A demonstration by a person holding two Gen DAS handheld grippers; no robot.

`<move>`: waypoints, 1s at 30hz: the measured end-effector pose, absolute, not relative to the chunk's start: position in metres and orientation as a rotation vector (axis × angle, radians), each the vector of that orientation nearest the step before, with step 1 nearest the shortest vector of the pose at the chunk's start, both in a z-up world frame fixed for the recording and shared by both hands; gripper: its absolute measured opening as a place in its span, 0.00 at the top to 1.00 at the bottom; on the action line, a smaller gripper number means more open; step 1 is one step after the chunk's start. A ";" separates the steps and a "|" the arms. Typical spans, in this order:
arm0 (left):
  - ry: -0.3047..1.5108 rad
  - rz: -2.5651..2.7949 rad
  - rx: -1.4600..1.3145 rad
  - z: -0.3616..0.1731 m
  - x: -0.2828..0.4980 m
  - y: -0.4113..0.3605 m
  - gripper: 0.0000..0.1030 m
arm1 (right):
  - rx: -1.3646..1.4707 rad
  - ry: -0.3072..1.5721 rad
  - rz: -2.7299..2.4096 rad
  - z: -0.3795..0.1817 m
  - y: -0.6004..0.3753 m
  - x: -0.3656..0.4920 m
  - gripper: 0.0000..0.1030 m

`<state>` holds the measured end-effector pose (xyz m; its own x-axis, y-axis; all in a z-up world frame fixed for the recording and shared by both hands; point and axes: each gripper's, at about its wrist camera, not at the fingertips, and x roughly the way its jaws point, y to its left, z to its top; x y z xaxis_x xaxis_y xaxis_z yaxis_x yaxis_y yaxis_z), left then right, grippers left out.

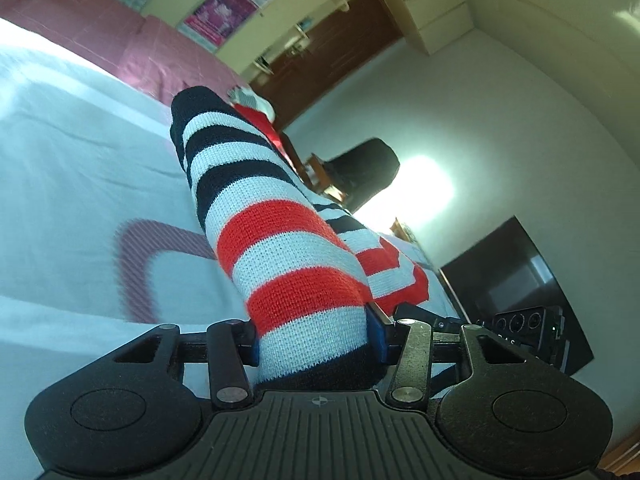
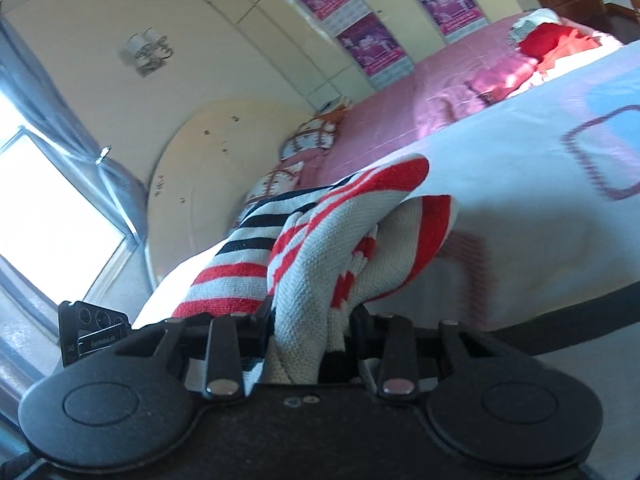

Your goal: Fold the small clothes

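On the white bedsheet (image 1: 72, 152), at its near edge, item one: a striped knit garment (image 1: 288, 248), lifted partly clear of the sheet and strung between my two tools.

Left gripper (image 1: 316, 344): fingers pinching a bunched fold of the knit, blue pads pressed into both sides of it. Right gripper (image 2: 312, 328): fingers clamped on another gathered edge of the same garment (image 2: 320, 248), with cloth spilling over and behind them.

Material: chunky ribbed knit in bands of red, white and navy; matte, coarse-stitched, tubular where it rounds over. I judge it light, soft and wholly limp; it will sag between holds and stretch if pulled hard, but it should not slip from rubber pads. Not fragile, though loops could snag. I would hold it at the hems or corners, one per tool, so a flat panel hangs true for folding.

Further along the sheet: a purple outline print (image 2: 600, 152). Beyond the sheet: a pink quilted cover (image 2: 400, 112), smooth with a slight sheen, and a red cloth heap (image 2: 552, 40) on it.
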<state>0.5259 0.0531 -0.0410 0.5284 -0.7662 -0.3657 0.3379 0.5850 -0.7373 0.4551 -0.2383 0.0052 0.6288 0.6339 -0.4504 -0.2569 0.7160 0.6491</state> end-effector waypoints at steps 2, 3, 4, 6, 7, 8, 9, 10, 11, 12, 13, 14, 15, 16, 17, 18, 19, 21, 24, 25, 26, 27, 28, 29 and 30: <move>0.737 -0.684 -0.652 -0.035 0.517 0.084 0.54 | 0.580 0.727 0.578 0.004 -0.214 0.459 0.65; 0.735 -0.666 -0.652 -0.032 0.513 0.100 0.54 | 0.585 0.731 0.598 0.002 -0.201 0.462 0.65; 0.733 -0.648 -0.652 -0.030 0.508 0.117 0.54 | 0.589 0.735 0.617 0.000 -0.187 0.464 0.65; 0.734 -0.615 -0.654 -0.031 0.501 0.151 0.54 | 0.601 0.747 0.655 -0.004 -0.157 0.469 0.65; 0.743 -0.600 -0.650 -0.033 0.500 0.167 0.54 | 0.606 0.755 0.669 -0.008 -0.144 0.471 0.65; 0.756 -0.581 -0.648 -0.037 0.499 0.183 0.54 | 0.612 0.765 0.684 -0.013 -0.129 0.473 0.66; 0.771 -0.560 -0.650 -0.042 0.497 0.200 0.54 | 0.622 0.778 0.697 -0.018 -0.115 0.475 0.66; 0.786 -0.542 -0.654 -0.048 0.496 0.215 0.54 | 0.635 0.796 0.708 -0.025 -0.101 0.477 0.66; 0.800 -0.522 -0.661 -0.055 0.493 0.229 0.54 | 0.642 0.818 0.714 -0.033 -0.086 0.479 0.66; 0.814 -0.496 -0.669 -0.063 0.491 0.244 0.54 | 0.648 0.843 0.719 -0.041 -0.073 0.480 0.66; 0.832 -0.470 -0.676 -0.073 0.489 0.256 0.54 | 0.648 0.869 0.723 -0.049 -0.059 0.481 0.65; 0.853 -0.448 -0.684 -0.083 0.486 0.266 0.50 | 0.635 0.895 0.713 -0.058 -0.047 0.480 0.61; 0.862 -0.441 -0.703 -0.092 0.483 0.274 0.48 | 0.624 0.905 0.678 -0.065 -0.041 0.479 0.58; 0.838 -0.446 -0.740 -0.099 0.477 0.278 0.47 | 0.649 0.909 0.661 -0.072 -0.043 0.477 0.58; 0.818 -0.437 -0.759 -0.099 0.473 0.282 0.46 | 0.685 0.903 0.655 -0.074 -0.050 0.474 0.58; 0.803 -0.416 -0.752 -0.096 0.468 0.284 0.46 | 0.697 0.903 0.642 -0.072 -0.057 0.471 0.56; 0.781 -0.389 -0.737 -0.091 0.460 0.285 0.45 | 0.690 0.892 0.624 -0.067 -0.066 0.465 0.53; 0.703 -0.318 -0.662 -0.074 0.437 0.291 0.46 | 0.637 0.844 0.591 -0.046 -0.085 0.450 0.58; 0.592 -0.250 -0.491 -0.041 0.413 0.282 0.46 | 0.496 0.748 0.563 -0.006 -0.094 0.423 0.72; 0.579 -0.247 -0.418 -0.033 0.411 0.274 0.46 | 0.440 0.720 0.570 0.006 -0.088 0.416 0.74; 0.572 -0.245 -0.333 -0.027 0.411 0.260 0.46 | 0.380 0.696 0.576 0.015 -0.081 0.409 0.74; 0.568 -0.246 -0.263 -0.024 0.411 0.246 0.46 | 0.321 0.682 0.582 0.021 -0.071 0.402 0.74; 0.575 -0.271 -0.220 -0.023 0.412 0.237 0.46 | 0.256 0.675 0.593 0.025 -0.061 0.396 0.74; 0.579 -0.288 -0.188 -0.020 0.413 0.227 0.46 | 0.191 0.672 0.602 0.026 -0.049 0.389 0.74; 0.584 -0.298 -0.165 -0.021 0.413 0.220 0.46 | 0.135 0.674 0.607 0.026 -0.037 0.382 0.76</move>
<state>0.4130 0.2195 -0.0209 0.7930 -0.3224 -0.5170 0.2296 0.9441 -0.2366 0.3820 -0.0371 0.0255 0.6165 0.5679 -0.5454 -0.4828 0.8198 0.3079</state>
